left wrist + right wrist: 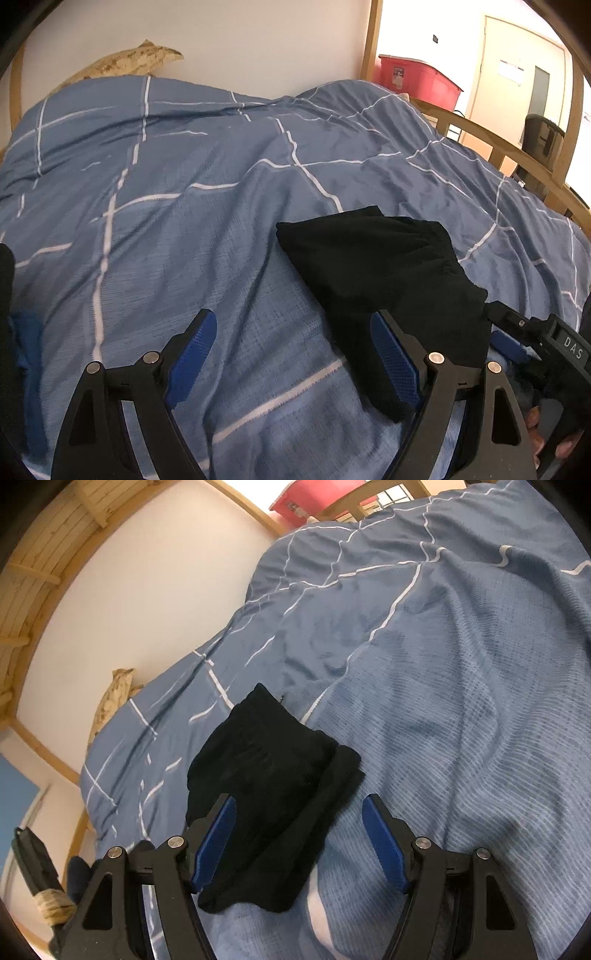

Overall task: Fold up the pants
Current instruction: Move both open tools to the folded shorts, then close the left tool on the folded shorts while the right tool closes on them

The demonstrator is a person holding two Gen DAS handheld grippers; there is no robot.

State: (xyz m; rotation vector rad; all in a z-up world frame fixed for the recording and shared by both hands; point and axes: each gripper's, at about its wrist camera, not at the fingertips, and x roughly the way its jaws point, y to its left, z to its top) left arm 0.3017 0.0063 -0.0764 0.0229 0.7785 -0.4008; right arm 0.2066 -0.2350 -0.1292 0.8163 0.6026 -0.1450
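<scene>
Blue checked duvet point(155, 258) covers the bed, and the black pants point(373, 280) lie on it as a compact folded bundle, so the folding looks about done. Both the left gripper point(293, 360) and right gripper point(299, 840) hang spread wide, holding nothing, probably just let go. In the right view the bundle's long axis runs from the near edge away toward the wall point(147, 609).
</scene>
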